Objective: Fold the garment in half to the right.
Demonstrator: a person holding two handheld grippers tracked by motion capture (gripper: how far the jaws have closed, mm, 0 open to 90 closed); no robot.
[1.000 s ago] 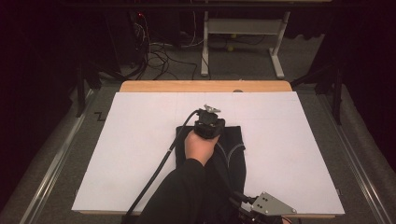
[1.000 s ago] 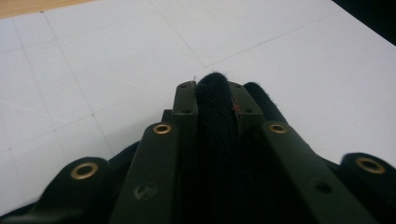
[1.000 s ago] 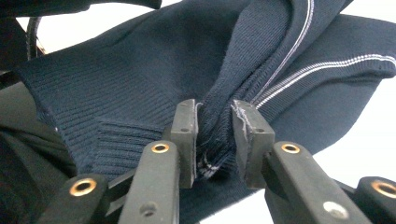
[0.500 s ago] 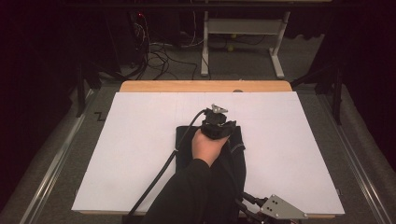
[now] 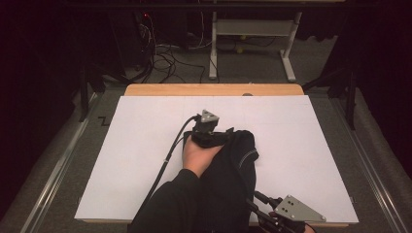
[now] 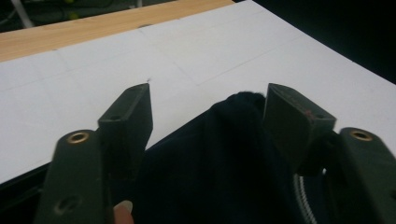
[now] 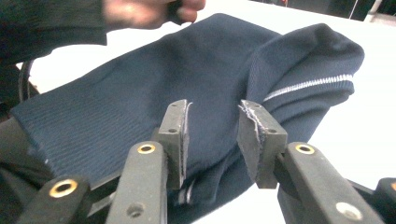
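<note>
Left tongs letting go of the navy garment point(image 5: 233, 165).
My left gripper point(image 6: 208, 109) has just been opening, cloth loose between its jaws; my right gripper point(image 7: 212, 122) gapes over the fabric, gripping nothing.

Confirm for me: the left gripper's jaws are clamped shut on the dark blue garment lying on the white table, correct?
Not quite. The left gripper has just been opening; its jaws stand apart, with the dark blue garment loose between them, as the left gripper view shows. The garment does lie on the white table.

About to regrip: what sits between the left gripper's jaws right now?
In the left gripper view, a fold of the dark navy garment rises between the left gripper jaws, which have just been opening.
</note>
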